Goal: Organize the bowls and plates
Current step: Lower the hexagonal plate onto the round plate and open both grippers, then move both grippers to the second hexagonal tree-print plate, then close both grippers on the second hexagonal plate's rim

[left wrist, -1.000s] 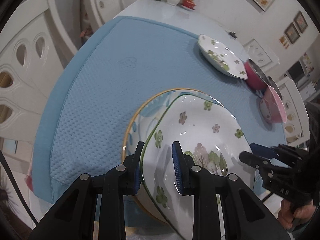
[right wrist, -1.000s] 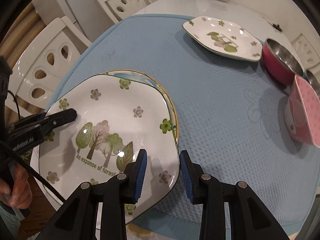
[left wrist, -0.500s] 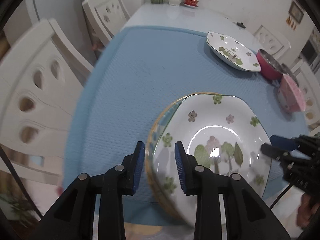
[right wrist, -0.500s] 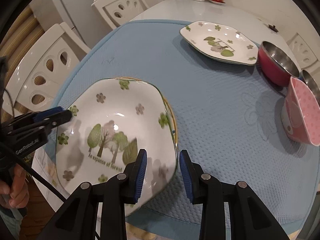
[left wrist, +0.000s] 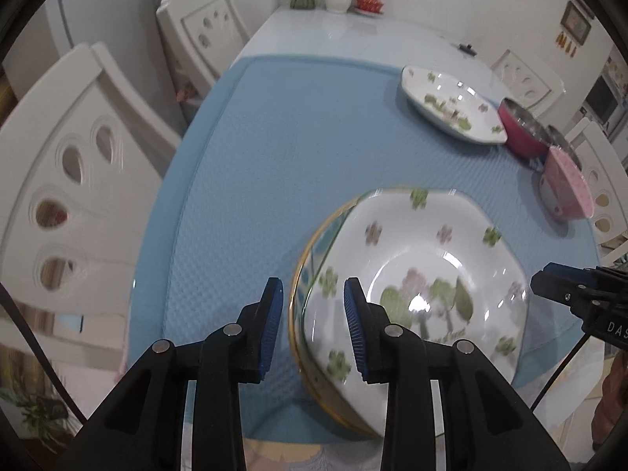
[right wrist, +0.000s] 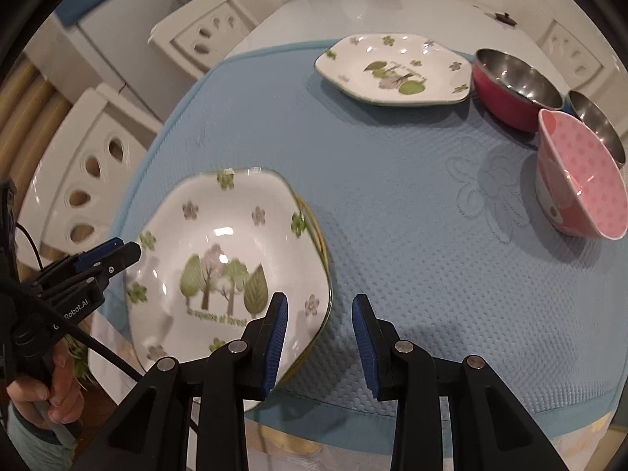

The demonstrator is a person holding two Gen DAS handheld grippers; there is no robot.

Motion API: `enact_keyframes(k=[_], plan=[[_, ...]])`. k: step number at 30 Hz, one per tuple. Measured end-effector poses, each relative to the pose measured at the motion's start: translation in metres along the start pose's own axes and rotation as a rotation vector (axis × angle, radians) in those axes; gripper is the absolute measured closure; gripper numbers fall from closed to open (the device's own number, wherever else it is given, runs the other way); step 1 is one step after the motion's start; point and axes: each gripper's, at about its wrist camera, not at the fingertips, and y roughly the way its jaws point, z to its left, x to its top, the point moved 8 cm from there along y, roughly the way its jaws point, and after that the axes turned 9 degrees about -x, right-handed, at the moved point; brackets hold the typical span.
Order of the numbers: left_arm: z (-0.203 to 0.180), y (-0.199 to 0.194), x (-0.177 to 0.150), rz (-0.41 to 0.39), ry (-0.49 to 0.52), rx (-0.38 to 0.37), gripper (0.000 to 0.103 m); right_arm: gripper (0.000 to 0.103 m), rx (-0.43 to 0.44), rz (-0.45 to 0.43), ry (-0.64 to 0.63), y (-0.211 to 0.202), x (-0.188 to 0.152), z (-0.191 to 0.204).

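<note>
Left wrist: your left gripper [left wrist: 310, 324] stands open astride the left rim of the forest plate [left wrist: 424, 286], having just widened; nothing pinched. A gold-rimmed plate [left wrist: 302, 274] lies beneath.

Right wrist: your right gripper [right wrist: 318, 339] gapes, empty, over the plate's right edge. Second forest plate [right wrist: 396, 68], red bowl [right wrist: 510, 90] and pink bowl [right wrist: 581, 184] sit beyond on the blue mat [right wrist: 392, 196].

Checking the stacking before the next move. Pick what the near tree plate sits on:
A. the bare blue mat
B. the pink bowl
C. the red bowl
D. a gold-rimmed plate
D: the near tree plate lies on a gold-rimmed plate, whose rim shows at its edge, while the pink bowl and red bowl stand apart on the mat.
</note>
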Motion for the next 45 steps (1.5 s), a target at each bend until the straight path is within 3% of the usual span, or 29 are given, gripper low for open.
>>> enact_keyframes(k=[6, 9, 11, 13, 14, 19, 23, 30, 38, 45], plan=[[-0.029, -0.019, 0.050, -0.074, 0.097, -0.040, 0.074, 0.068, 0.002, -0.086, 0.060, -0.029, 0.038, -0.012], [-0.048, -0.024, 0.085, -0.113, 0.145, -0.080, 0.073, 0.049, -0.005, -0.140, 0.104, -0.041, 0.064, -0.020], [-0.059, -0.023, 0.109, -0.118, 0.157, -0.118, 0.066, 0.045, 0.001, -0.176, 0.152, -0.049, 0.082, -0.028], [-0.068, -0.018, 0.128, -0.113, 0.165, -0.141, 0.048, 0.045, -0.007, -0.193, 0.208, -0.051, 0.097, -0.037], [-0.073, -0.014, 0.138, -0.118, 0.171, -0.148, 0.044, 0.045, -0.016, -0.194, 0.236, -0.051, 0.102, -0.041], [-0.092, 0.021, 0.172, -0.083, 0.195, -0.189, 0.042, 0.045, -0.093, -0.174, 0.352, -0.033, 0.121, -0.063], [-0.096, 0.071, 0.184, 0.005, 0.175, -0.207, 0.043, 0.045, -0.160, -0.122, 0.435, -0.003, 0.131, -0.083], [-0.091, 0.148, 0.187, 0.142, 0.035, -0.299, 0.048, 0.045, -0.226, -0.077, 0.474, 0.043, 0.157, -0.106], [-0.091, 0.178, 0.185, 0.187, -0.015, -0.345, 0.048, 0.045, -0.264, -0.031, 0.472, 0.076, 0.165, -0.124], [-0.093, 0.190, 0.185, 0.214, -0.027, -0.357, 0.061, 0.049, -0.258, -0.013, 0.467, 0.091, 0.168, -0.131]])
